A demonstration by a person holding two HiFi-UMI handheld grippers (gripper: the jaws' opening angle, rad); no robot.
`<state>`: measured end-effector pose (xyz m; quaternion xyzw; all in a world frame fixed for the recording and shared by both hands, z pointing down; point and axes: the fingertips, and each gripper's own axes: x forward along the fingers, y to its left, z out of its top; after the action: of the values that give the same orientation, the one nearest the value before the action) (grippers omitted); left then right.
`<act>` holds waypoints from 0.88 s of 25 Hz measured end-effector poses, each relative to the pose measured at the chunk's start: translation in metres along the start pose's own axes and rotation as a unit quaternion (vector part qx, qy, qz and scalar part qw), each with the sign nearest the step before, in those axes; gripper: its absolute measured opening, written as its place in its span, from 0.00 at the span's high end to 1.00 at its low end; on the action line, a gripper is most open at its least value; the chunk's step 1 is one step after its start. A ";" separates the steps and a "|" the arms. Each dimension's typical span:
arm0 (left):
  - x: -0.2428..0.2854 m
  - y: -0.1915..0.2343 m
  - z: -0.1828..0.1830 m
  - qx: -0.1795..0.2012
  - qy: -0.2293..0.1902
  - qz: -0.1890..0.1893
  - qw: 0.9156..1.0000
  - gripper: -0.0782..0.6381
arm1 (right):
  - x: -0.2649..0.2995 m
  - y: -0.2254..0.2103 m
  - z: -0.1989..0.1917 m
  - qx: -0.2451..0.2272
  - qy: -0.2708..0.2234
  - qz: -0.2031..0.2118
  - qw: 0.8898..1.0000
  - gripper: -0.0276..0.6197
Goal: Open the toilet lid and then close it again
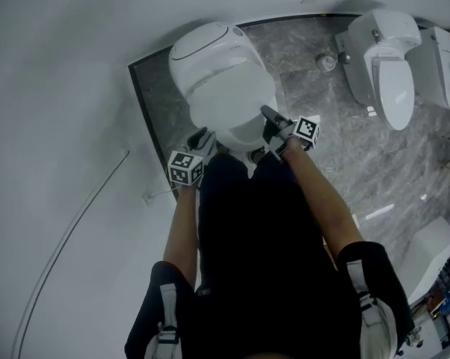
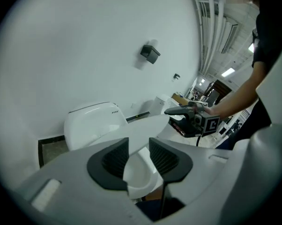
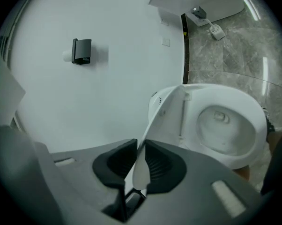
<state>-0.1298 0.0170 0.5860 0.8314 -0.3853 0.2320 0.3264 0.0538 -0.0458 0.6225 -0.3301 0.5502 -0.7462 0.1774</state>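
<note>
A white toilet [image 1: 210, 54] stands in front of me, and its lid [image 1: 236, 107] is lifted part way at the front. In the right gripper view the lid [image 3: 165, 112] rises edge-on over the open bowl [image 3: 227, 125], and my right gripper [image 3: 141, 161] is shut on its front edge. The right gripper [image 1: 272, 118] holds the lid's right front in the head view. My left gripper [image 1: 202, 137] is at the left front. Its jaws [image 2: 138, 156] stand apart, with the lid's edge [image 2: 148, 125] in the gap and the pads off it. The right gripper [image 2: 185, 110] shows across the lid.
Two more white toilets [image 1: 389, 73] [image 1: 443, 66] stand on the grey marble floor [image 1: 322, 148] at the right. A white fixture [image 1: 430, 253] is at the lower right. A black fitting [image 3: 81, 50] hangs on the white wall. A thin cable [image 1: 75, 223] lies at the left.
</note>
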 end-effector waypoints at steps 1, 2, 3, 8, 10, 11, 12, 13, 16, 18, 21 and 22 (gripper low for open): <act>-0.001 -0.001 0.001 0.015 0.009 -0.006 1.000 0.69 | 0.002 0.006 0.001 0.003 -0.008 0.005 1.000 0.87; -0.001 -0.001 0.003 0.031 0.018 -0.011 0.999 0.67 | 0.005 0.011 0.002 0.004 -0.014 0.009 1.000 0.87; -0.001 0.001 0.004 0.046 0.027 -0.015 0.998 0.67 | 0.009 0.015 0.003 0.004 -0.020 0.010 1.000 0.87; 0.004 0.013 0.014 0.130 0.053 -0.031 0.990 0.67 | 0.022 0.029 0.008 -0.001 -0.047 0.010 0.999 0.86; 0.007 0.016 0.019 0.161 0.068 -0.044 0.984 0.67 | 0.027 0.035 0.011 0.004 -0.063 0.013 0.998 0.86; 0.008 0.018 0.023 0.173 0.074 -0.051 0.981 0.67 | 0.030 0.038 0.013 0.006 -0.071 0.016 0.997 0.86; 0.009 0.020 0.028 0.183 0.077 -0.056 0.978 0.67 | 0.034 0.042 0.014 0.008 -0.078 0.018 0.997 0.85; 0.011 0.022 0.033 0.192 0.078 -0.060 0.977 0.66 | 0.037 0.045 0.015 0.009 -0.082 0.019 0.996 0.85; 0.018 0.029 0.040 0.227 0.084 -0.065 0.968 0.66 | 0.045 0.052 0.017 0.000 -0.089 0.015 0.996 0.85; 0.022 0.030 0.043 0.249 0.092 -0.073 0.961 0.66 | 0.048 0.057 0.017 -0.007 -0.093 0.013 0.996 0.84; 0.027 0.029 0.052 0.231 0.087 -0.098 0.964 0.67 | 0.047 0.058 0.017 -0.010 -0.109 0.014 0.994 0.84; 0.027 0.029 0.054 0.224 0.085 -0.105 0.965 0.69 | 0.047 0.057 0.016 -0.010 -0.115 0.013 0.993 0.84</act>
<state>-0.1299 -0.0498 0.5770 0.8961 -0.2049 0.3471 0.1857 0.0254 -0.1059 0.5856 -0.4086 0.5379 -0.6953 0.2455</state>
